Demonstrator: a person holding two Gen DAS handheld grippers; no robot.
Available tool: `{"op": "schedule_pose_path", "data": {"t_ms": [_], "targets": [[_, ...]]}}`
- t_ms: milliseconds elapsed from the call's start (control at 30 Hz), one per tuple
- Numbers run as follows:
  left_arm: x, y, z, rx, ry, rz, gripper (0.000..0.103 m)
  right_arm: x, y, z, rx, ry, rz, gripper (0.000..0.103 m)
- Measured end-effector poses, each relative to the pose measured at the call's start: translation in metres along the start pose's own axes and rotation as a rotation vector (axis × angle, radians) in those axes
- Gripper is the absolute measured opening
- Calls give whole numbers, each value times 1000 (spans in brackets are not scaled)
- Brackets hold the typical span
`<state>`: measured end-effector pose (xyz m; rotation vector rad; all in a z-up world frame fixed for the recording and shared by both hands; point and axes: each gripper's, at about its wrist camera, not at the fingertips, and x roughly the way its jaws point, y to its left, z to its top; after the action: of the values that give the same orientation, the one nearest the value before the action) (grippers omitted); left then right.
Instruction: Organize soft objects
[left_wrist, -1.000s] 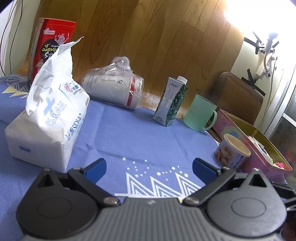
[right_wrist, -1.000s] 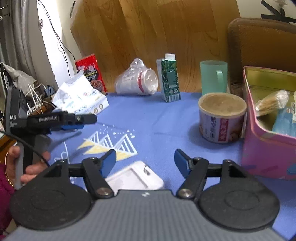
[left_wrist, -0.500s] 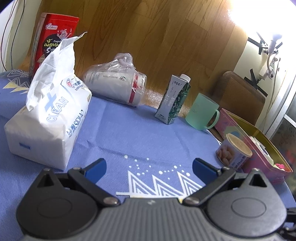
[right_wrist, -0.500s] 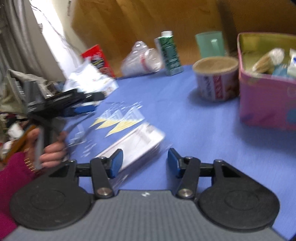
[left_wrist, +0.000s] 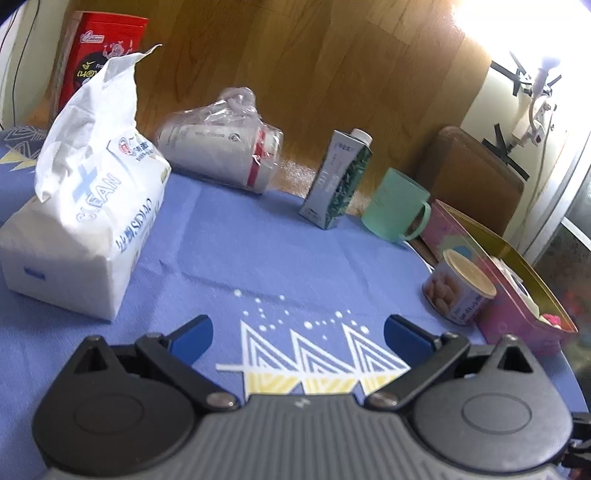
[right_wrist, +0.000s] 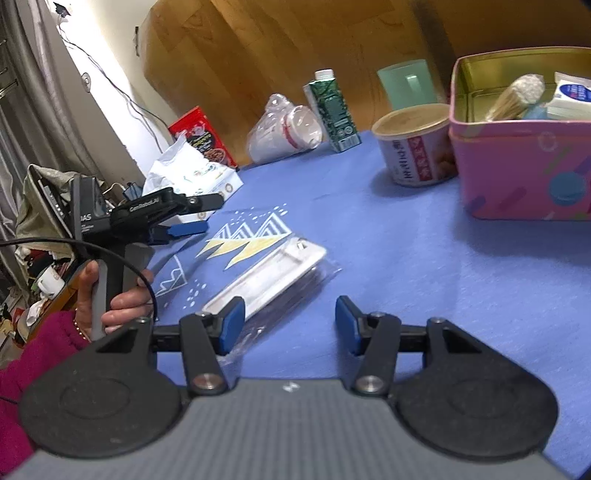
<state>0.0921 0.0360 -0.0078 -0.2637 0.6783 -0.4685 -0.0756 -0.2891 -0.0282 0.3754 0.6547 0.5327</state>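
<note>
Both grippers stood with their jaws apart. Your right gripper (right_wrist: 288, 325) hung low over the flat white packet (right_wrist: 266, 273) in its clear crinkled wrapper, which lay on the blue tablecloth (right_wrist: 406, 258); the left pad sat at the packet's near edge, the right pad was well clear of it, and nothing was pinched. That looked like a line-up for a grasp across the packet's narrow width, since it lay slantwise and you had angled the gripper to suit. Your left gripper (left_wrist: 297, 332) was spread wide over the printed triangles with nothing between its pads, held back by your hand (right_wrist: 114, 299) in what seemed a waiting pose.

Judging by the task, the packet was bound for the pink tin (right_wrist: 524, 166), a rigid square box with a gold lining that already held soft packs and a bundle of swabs. The tissue pack (left_wrist: 85, 221) sat far left, a pillowy white plastic brick with its torn top standing up. Harder things stood along the back: a bagged stack of paper cups (left_wrist: 221, 147) lying on its side, a slim carton (left_wrist: 338, 177), a mint mug (left_wrist: 395, 210) and a squat paper tub (left_wrist: 458, 291) touching the tin.
</note>
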Motion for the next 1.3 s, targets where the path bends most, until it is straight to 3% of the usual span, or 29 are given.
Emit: {"op": "schedule_pose_path", "data": {"t_ms": [200, 400, 600, 700, 767, 900, 1000, 1133, 1233, 1300], "targets": [[-21, -14, -13, -29, 25, -91, 101, 5, 0, 17, -44, -22, -48, 57], [-65, -42, -30, 1, -14, -133, 101, 31, -8, 38, -59, -10, -56, 57], [-97, -46, -27, -19, -67, -125, 101, 55, -10, 48, -39, 45, -32, 56], [-114, -40, -22, -20, -119, -98, 101, 58, -7, 44, -64, 69, -42, 43], [-128, -32, -18, -12, -151, -55, 101, 52, -7, 41, -63, 74, -33, 35], [-172, -10, -6, 39, -224, 116, 101, 37, 0, 30, -69, 99, -16, 33], [-223, 12, 2, 113, -286, 328, 101, 23, 4, 22, -78, 108, 4, 35], [-290, 31, 11, 161, -355, 611, 101, 10, 1, 24, -64, 52, -41, 36], [-323, 34, 16, 153, -406, 677, 102, 9, -4, 27, -42, 23, -62, 36], [-324, 31, 16, 147, -413, 663, 102, 10, -5, 28, -34, 13, -61, 36]]}}
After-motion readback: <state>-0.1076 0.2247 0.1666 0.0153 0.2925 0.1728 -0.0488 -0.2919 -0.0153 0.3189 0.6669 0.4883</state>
